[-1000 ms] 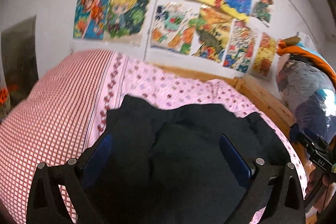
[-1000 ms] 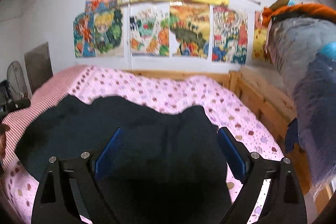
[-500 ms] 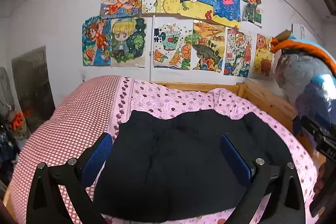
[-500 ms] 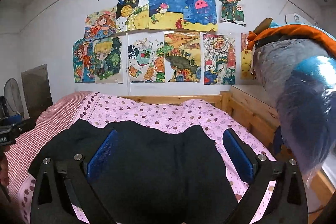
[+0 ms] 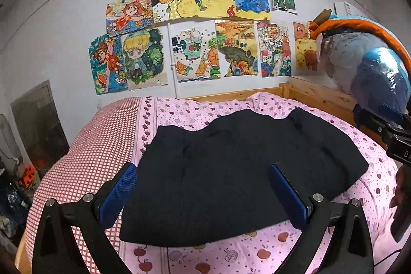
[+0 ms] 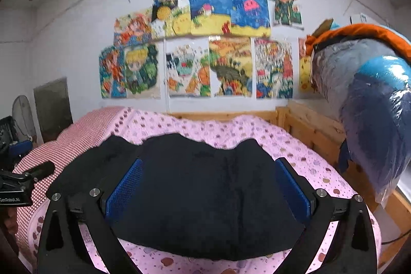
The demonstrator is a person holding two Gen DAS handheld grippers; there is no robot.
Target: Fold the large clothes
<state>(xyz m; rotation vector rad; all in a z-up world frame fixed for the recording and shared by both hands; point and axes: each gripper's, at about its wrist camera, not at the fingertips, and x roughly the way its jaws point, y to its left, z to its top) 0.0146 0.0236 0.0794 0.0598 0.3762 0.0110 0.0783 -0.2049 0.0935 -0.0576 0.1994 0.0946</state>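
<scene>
The left gripper [image 5: 203,193] is spread wide with nothing between its 2 blue pads [image 5: 119,190]. The right gripper [image 6: 209,186] also stands wide apart and empty. Just ahead of and below both lies the dark garment [image 5: 239,171], folded flat on the pink bedspread [image 5: 195,112]. Drawings [image 5: 195,25] hang on the wall beyond.

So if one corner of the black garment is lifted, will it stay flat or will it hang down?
The black garment would probably hang down limp: its far edge already lies in soft waves on the pink bedsheet. It looks thick, so likely rather heavy. Sliding seems unlikely, as cloth rests on cloth.
</scene>
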